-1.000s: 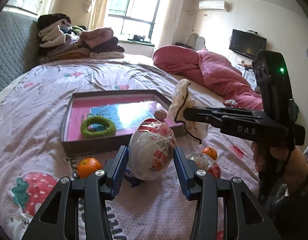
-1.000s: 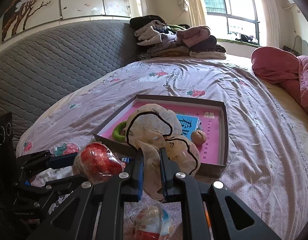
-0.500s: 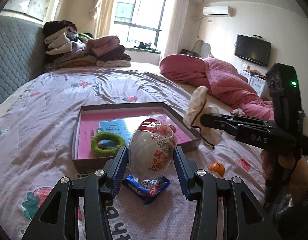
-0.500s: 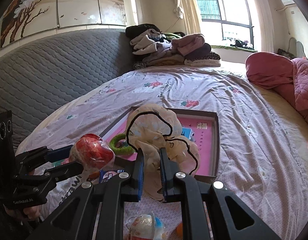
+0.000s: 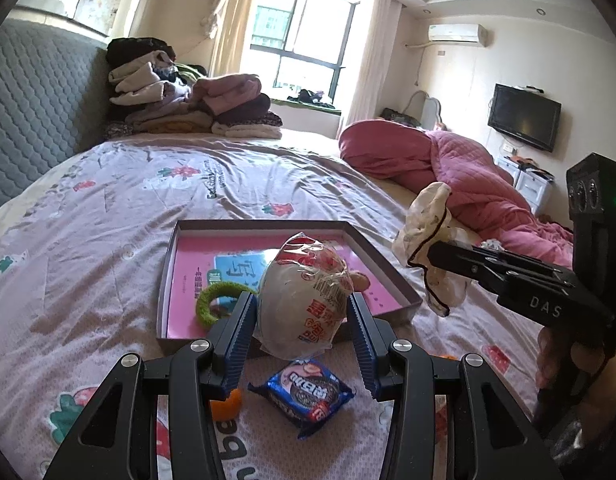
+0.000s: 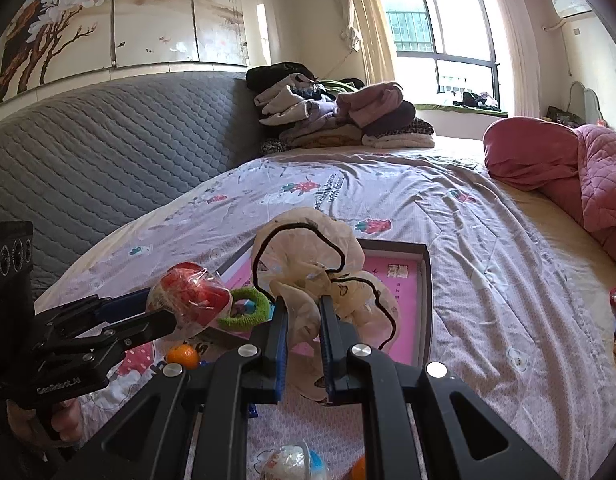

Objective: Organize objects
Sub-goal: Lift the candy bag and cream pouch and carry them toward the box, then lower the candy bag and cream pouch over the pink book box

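Height has been gained by the left claw [image 5: 302,320], and the wrapped snack ball [image 5: 306,300] is carried between its blue pads, clear of the bed [image 5: 108,220]. A second ago an orange lay just left of the claw tips and the blue cookie packet was hidden beneath the ball; now the cookie packet [image 5: 306,394] is exposed on the bedspread below the claw, and the orange [image 5: 228,402] is seen low, partly behind the left finger. The shallow tray [image 5: 164,280], with the green ring [image 5: 212,300] already inside, is now seen almost directly ahead of the ball. The right claw [image 6: 304,336] is clamped tight on the cream frilled scrunchie [image 6: 308,248], which is held in the air near the tray's right edge, much as it was before. Both items are judged to be lifted and lined up for placing in the tray, with neither released yet; the cookie packet, the orange and another wrapped snack [image 6: 288,462] on the bed are still to be collected.
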